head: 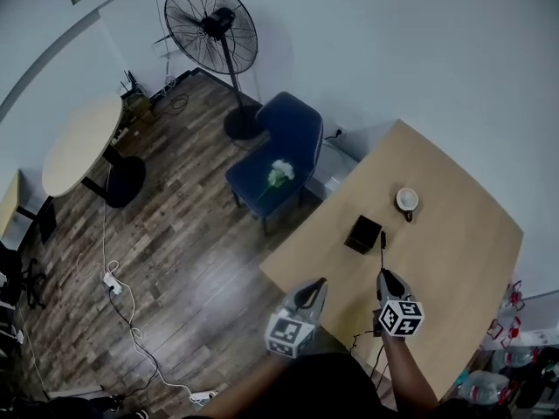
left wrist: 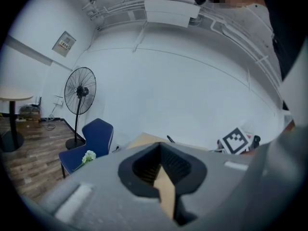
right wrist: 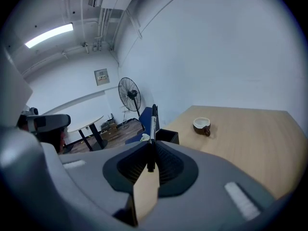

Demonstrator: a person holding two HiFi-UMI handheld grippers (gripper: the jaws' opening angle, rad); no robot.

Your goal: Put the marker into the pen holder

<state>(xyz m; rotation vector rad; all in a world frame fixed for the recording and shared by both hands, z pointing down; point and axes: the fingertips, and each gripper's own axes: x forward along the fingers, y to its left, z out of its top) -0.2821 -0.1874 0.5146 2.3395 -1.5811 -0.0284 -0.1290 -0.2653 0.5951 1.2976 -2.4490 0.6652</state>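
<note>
The black marker (head: 383, 250) stands out forward from my right gripper (head: 383, 274), which is shut on its lower end above the wooden table (head: 454, 251). In the right gripper view the marker (right wrist: 153, 123) rises from between the jaws of the right gripper (right wrist: 150, 165), tip toward the black square pen holder (right wrist: 167, 135). The pen holder (head: 363, 233) sits just beyond the marker's tip, slightly to the left. My left gripper (head: 318, 286) hovers at the table's near left edge; its jaws (left wrist: 166, 179) are together with nothing between them.
A brown cup (head: 407, 201) with a white inside stands past the pen holder. Off the table's left edge are a blue chair (head: 284, 142) with a white flower on it, a standing fan (head: 212, 26), a round table (head: 79, 142) and cables on the wooden floor.
</note>
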